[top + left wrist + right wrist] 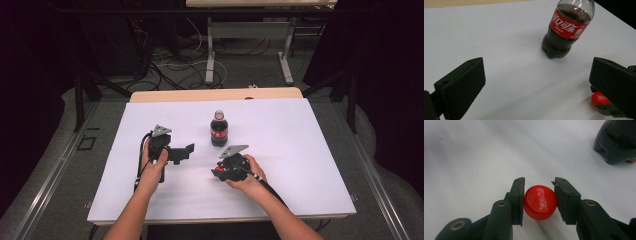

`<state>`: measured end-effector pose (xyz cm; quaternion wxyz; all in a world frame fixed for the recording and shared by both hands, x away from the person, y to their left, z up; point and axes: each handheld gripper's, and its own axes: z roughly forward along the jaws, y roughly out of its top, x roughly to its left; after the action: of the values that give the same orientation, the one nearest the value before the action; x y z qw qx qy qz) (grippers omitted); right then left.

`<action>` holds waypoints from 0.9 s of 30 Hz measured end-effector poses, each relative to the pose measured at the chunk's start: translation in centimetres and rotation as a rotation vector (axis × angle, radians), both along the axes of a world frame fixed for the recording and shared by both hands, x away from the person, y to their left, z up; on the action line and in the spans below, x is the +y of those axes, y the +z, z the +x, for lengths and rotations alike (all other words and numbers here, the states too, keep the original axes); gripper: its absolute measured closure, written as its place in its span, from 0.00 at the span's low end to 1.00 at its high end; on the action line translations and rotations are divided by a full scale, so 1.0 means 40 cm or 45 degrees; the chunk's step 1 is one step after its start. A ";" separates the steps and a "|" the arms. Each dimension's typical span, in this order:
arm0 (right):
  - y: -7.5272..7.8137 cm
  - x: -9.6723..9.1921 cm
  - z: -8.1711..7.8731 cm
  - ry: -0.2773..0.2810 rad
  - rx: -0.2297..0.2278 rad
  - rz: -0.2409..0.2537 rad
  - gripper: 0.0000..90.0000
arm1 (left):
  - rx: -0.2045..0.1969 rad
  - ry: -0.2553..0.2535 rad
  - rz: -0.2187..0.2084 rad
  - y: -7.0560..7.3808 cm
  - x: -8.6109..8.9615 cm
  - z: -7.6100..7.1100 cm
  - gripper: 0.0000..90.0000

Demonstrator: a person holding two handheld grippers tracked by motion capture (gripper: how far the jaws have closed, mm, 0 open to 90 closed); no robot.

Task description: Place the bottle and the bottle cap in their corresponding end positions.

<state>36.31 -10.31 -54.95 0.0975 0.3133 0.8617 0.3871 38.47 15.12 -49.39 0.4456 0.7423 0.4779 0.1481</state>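
The right gripper point(539, 195) has its jaws clamped on a red cap point(540, 202), one pad pressed against each side, the cap's printed top facing up. In the high view this gripper point(220, 172) sits low over the white table point(300, 150), right of centre and toward the near edge, with the cap point(218, 169) a red spot at its tip.

The cola bottle point(219, 129) stands upright and open-necked at the table's middle, just beyond the right gripper and apart from it. Its red label and dark drink show in the left gripper view point(567, 27).

The left gripper point(186, 151) is held left of the bottle, pointing right toward it, with nothing between its jaws, which stand wide apart point(536, 82). The cap point(601, 98) shows at the lower right of that view, behind one jaw.
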 end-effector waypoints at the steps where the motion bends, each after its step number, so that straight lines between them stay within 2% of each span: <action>1: -0.003 -0.001 -0.001 -0.013 0.005 -0.005 0.68 | -0.005 0.002 -0.003 0.000 0.001 -0.001 0.01; 5: -0.018 -0.003 0.004 -0.001 -0.004 -0.018 0.68 | -0.002 0.010 -0.011 0.001 0.005 -0.001 0.01; 7: -0.020 -0.003 0.003 -0.006 0.006 -0.010 0.68 | 0.001 0.011 -0.007 0.000 0.007 0.001 0.01; 9: -0.025 0.000 0.002 -0.030 -0.015 0.006 0.68 | 0.003 0.011 0.002 -0.002 0.010 0.003 0.01; 12: -0.029 -0.002 0.002 -0.010 -0.010 -0.012 0.68 | 0.017 0.006 -0.013 -0.003 0.009 0.002 0.01; 13: -0.031 -0.002 0.000 -0.020 -0.001 -0.006 0.68 | 0.020 0.001 -0.022 -0.002 0.010 0.002 0.01; 14: -0.034 -0.001 0.000 -0.027 -0.020 0.012 0.68 | 0.014 0.002 -0.030 -0.002 0.009 0.002 0.01; 19: -0.034 -0.003 -0.002 -0.019 -0.023 -0.005 0.68 | 0.010 0.010 -0.034 -0.002 0.009 0.001 0.01; 27: -0.034 -0.002 -0.003 -0.026 -0.023 0.008 0.66 | 0.018 0.005 -0.028 -0.005 0.008 0.002 0.01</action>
<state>36.17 -10.38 -56.30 0.1084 0.3189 0.8562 0.3917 38.53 15.44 -49.59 0.4501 0.7375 0.4841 0.1385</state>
